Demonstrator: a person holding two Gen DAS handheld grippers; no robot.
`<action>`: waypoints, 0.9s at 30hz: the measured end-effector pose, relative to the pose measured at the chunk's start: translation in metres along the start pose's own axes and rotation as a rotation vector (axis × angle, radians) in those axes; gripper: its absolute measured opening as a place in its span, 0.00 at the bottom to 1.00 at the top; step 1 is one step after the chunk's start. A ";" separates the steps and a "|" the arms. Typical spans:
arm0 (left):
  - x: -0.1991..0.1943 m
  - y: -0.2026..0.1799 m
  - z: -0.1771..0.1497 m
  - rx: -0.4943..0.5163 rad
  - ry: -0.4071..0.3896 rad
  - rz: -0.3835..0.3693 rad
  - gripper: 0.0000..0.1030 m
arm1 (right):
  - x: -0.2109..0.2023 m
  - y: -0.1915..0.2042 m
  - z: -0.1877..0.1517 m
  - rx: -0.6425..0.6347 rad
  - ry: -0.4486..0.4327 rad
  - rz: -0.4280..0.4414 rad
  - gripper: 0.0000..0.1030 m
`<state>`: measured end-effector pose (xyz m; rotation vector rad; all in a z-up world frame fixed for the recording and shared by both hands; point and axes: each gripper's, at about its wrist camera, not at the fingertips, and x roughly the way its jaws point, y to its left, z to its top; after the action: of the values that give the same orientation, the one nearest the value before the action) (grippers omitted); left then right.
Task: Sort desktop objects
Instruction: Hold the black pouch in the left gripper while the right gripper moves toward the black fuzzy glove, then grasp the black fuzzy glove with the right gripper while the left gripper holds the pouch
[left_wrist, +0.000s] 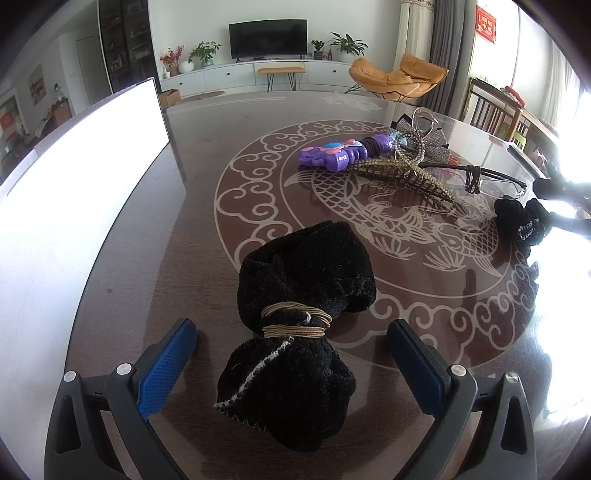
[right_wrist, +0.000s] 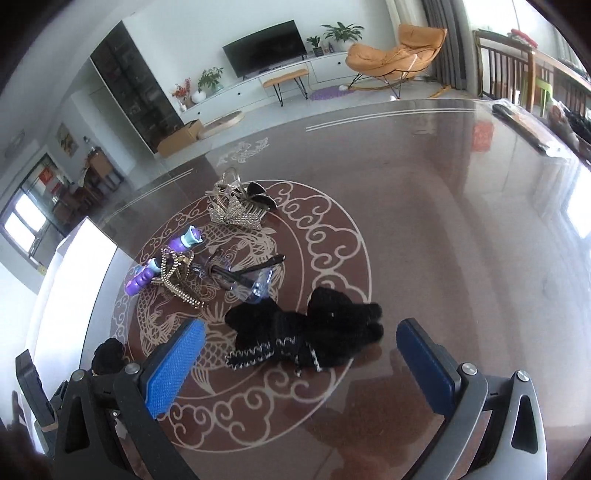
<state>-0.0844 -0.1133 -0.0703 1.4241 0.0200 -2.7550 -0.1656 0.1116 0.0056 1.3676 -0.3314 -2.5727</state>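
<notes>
1. The left hand-held gripper is low over the counter, with its two blue pads spread wide. A fuzzy black cloth bundle tied with gold thread lies between the pads, and neither pad touches it.
2. The right hand-held gripper hangs higher and tilts down. Its blue pads are wide apart too and hold nothing. A black fluffy bow with a silver trim lies on the counter between and just ahead of its pads.
3. The shiny dark brown counter has a pale fish and curly cloud picture on it.
4. Farther back a purple plastic toy wand, a long gold sparkly hair claw and dark-rimmed clear glasses lie close together. The claw lies against the wand.
5. A silver glittery bow clip sits behind them.
6. A bright white flat board stands along the left side.
7. The room has a black television, green potted plants and an orange rocking chair.
</notes>
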 end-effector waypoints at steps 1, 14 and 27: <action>0.000 0.000 0.000 0.000 0.000 -0.001 1.00 | 0.007 0.001 0.005 -0.018 0.018 0.017 1.00; -0.003 -0.002 0.000 0.000 -0.001 -0.003 1.00 | -0.012 -0.004 -0.049 -0.201 0.162 0.285 1.00; -0.002 -0.002 0.000 -0.001 -0.002 -0.003 1.00 | 0.049 0.059 -0.039 -0.340 0.203 0.002 1.00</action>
<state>-0.0832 -0.1117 -0.0690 1.4226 0.0228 -2.7583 -0.1554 0.0379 -0.0367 1.4729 0.1325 -2.3225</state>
